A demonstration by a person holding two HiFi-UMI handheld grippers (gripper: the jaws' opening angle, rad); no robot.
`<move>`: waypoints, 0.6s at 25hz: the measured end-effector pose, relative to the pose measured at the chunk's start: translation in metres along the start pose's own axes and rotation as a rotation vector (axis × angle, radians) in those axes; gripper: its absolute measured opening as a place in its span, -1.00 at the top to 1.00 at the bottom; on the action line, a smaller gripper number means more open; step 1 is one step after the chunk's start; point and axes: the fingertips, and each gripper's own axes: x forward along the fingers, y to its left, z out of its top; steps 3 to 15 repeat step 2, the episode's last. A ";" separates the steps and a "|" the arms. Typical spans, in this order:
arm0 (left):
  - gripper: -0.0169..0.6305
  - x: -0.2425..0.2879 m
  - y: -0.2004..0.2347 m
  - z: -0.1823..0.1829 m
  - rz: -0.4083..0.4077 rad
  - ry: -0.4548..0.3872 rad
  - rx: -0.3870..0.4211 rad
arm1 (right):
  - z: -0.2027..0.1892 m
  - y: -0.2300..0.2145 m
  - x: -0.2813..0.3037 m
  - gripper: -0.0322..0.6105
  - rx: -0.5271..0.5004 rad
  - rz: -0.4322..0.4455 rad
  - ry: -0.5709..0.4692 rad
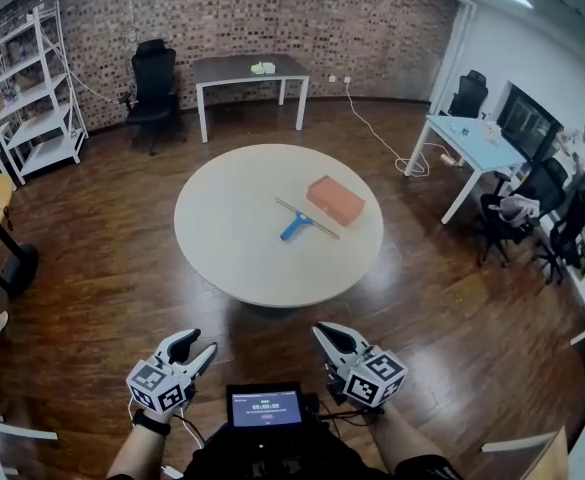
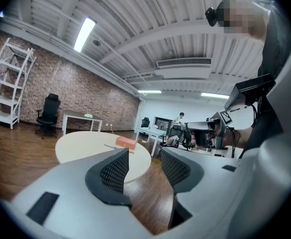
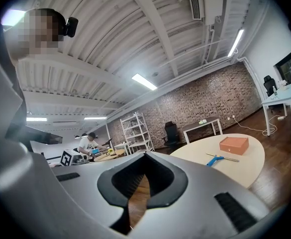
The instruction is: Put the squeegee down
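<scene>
Mid-frame I count one table [image 1: 234, 268], one squeegee [image 1: 302, 221], one box [image 1: 334, 199]; below, my left gripper [image 1: 203, 339] and right gripper [image 1: 324, 330]; perhaps four chairs [image 1: 155, 83].

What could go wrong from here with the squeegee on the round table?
The blue-handled squeegee lies close beside the orange rectangular box on the round white table, so any re-grasp may nudge the box. The left gripper and right gripper both hang empty, far from the table, so a reach in may be imprecise.

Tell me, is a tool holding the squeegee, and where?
Nothing is held: the left tool is open and empty, the right tool shut on nothing. The squeegee lies on the table.
</scene>
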 end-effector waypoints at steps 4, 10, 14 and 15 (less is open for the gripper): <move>0.29 -0.001 0.000 0.000 -0.003 0.001 0.000 | -0.001 0.003 0.000 0.85 -0.003 0.006 0.000; 0.29 -0.001 0.000 0.000 -0.003 0.001 0.000 | -0.001 0.003 0.000 0.85 -0.003 0.006 0.000; 0.29 -0.001 0.000 0.000 -0.003 0.001 0.000 | -0.001 0.003 0.000 0.85 -0.003 0.006 0.000; 0.29 -0.001 0.000 0.000 -0.003 0.001 0.000 | -0.001 0.003 0.000 0.85 -0.003 0.006 0.000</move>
